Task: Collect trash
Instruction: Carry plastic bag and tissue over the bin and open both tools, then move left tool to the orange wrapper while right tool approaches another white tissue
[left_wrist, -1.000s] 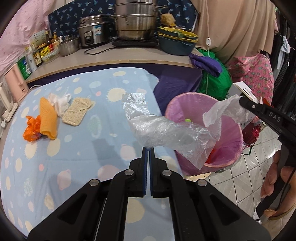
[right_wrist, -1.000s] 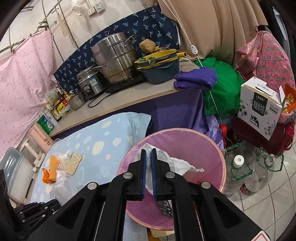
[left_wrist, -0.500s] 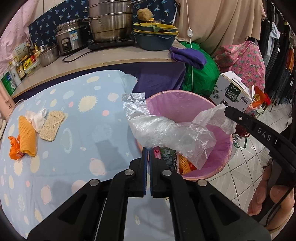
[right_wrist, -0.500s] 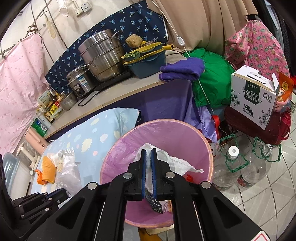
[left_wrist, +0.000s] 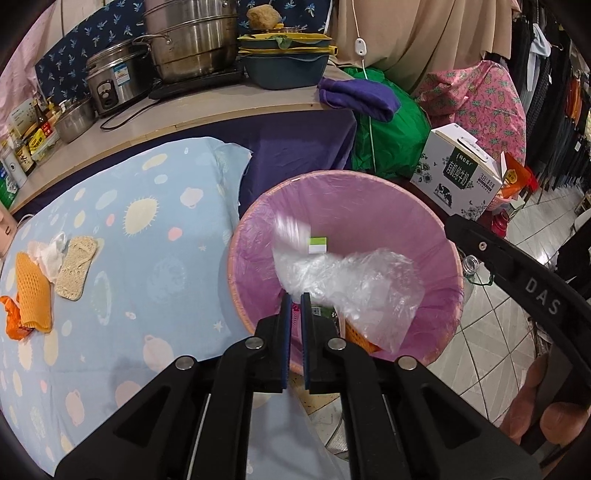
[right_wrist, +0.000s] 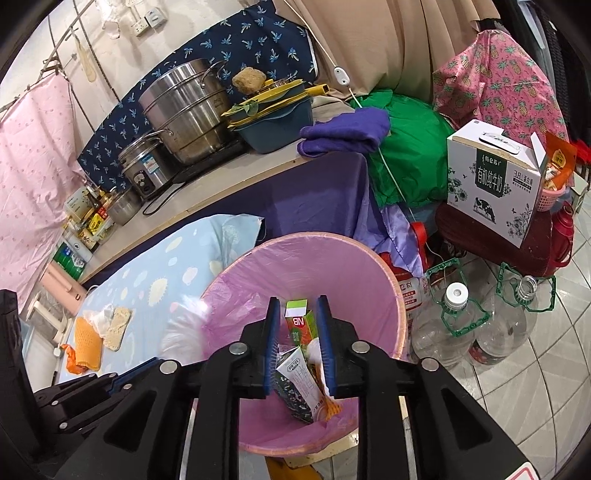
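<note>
crumpled clear plastic bag (left_wrist: 351, 280): over the mouth of the bin, its near end just beyond the tips of the left gripper; blurred, so contact cannot be told
round pink bin with pink liner (left_wrist: 369, 206): stands on the tiled floor just beside the bench edge; the liner is folded over the rim
inside the bin: a green and white carton (right_wrist: 300, 325), a dark printed carton (right_wrist: 301, 387) and an orange scrap at the bottom
left gripper (left_wrist: 294, 300): fingers drawn nearly together with a thin gap between the blue pads, tips above the near rim of the bin
right gripper (right_wrist: 298, 306): spread apart, nothing between its pads, pointing down into the bin; the cartons show through the gap
bench with light blue patterned cloth (left_wrist: 155, 258): left of the bin
left on the cloth: an orange mesh sleeve (left_wrist: 34, 295), an orange wrapper scrap (left_wrist: 13, 321), a white crumpled tissue (left_wrist: 53, 254) and a beige sponge pad (left_wrist: 75, 267), bunched together well apart from the bin
white milk box (right_wrist: 491, 184): right of the bin, behind two clear plastic bottles (right_wrist: 448, 325) on the floor
</note>
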